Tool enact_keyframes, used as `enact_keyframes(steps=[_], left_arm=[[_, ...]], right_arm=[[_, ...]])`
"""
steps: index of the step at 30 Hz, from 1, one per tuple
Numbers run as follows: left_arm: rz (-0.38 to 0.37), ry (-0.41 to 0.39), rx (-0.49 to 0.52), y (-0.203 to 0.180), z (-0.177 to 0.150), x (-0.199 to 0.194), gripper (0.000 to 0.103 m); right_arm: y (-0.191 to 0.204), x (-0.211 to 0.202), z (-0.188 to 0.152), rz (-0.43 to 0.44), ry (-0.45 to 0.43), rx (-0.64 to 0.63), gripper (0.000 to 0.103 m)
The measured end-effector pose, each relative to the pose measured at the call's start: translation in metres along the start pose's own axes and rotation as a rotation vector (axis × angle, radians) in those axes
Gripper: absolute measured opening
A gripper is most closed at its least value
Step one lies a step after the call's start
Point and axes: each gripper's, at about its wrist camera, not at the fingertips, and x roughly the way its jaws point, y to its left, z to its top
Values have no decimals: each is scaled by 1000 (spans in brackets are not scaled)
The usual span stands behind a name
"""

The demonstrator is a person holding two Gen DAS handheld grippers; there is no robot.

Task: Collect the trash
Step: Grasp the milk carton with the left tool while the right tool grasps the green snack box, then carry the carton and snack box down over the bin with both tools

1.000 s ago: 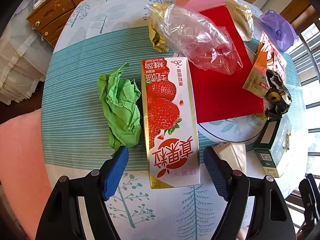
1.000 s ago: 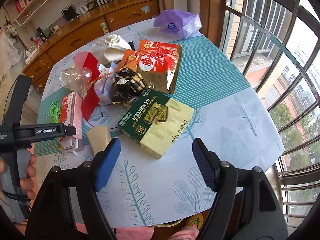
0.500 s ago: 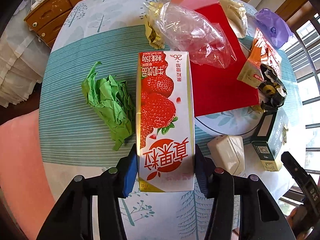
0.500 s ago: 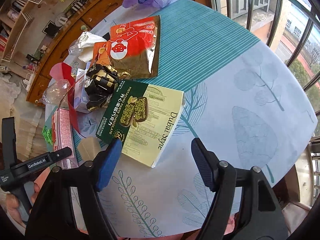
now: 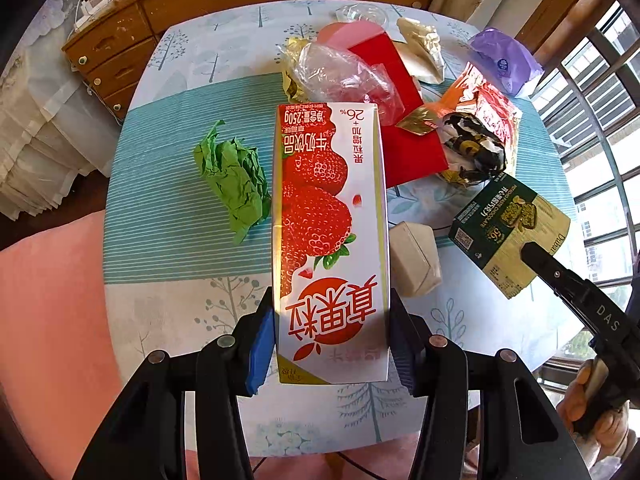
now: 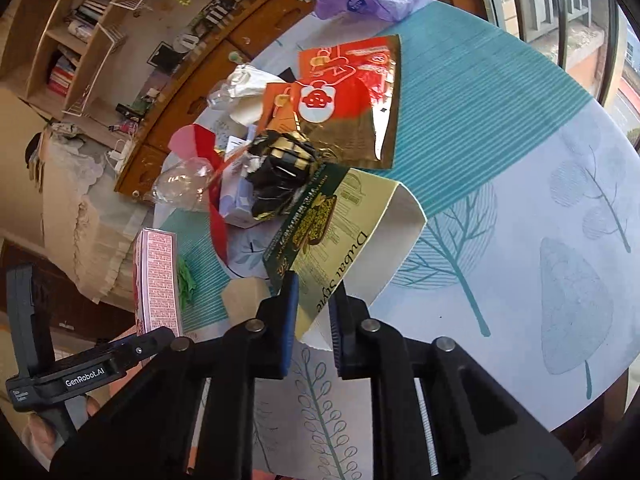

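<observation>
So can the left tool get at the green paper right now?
Probably not yet: the left tool is clamped on the strawberry carton. The green paper lies uncovered beside it, so the way is clear once the carton goes.

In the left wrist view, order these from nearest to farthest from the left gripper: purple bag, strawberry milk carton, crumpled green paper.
1. Strawberry milk carton: clamped in the left gripper.
2. Crumpled green paper: on the teal stripe, left of the carton.
3. Purple bag: far right edge of the table, by the window.
</observation>
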Motion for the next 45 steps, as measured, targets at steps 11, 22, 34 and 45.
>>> enact_keyframes(steps=[11, 22, 34, 45], left_arm=[[-2, -148, -126, -13, -89, -94, 51], [41, -178, -274, -43, -253, -125, 51], [57, -48, -199, -32, -346, -88, 51], [17, 130, -114, -11, -394, 73, 51]], right_arm=[[46, -72, -46, 125, 78, -275, 0], [52, -162, -139, 213, 181, -609, 0], [41, -152, -239, 140, 360, -612, 0], [-15, -36, -335, -166, 431, -546, 0]])
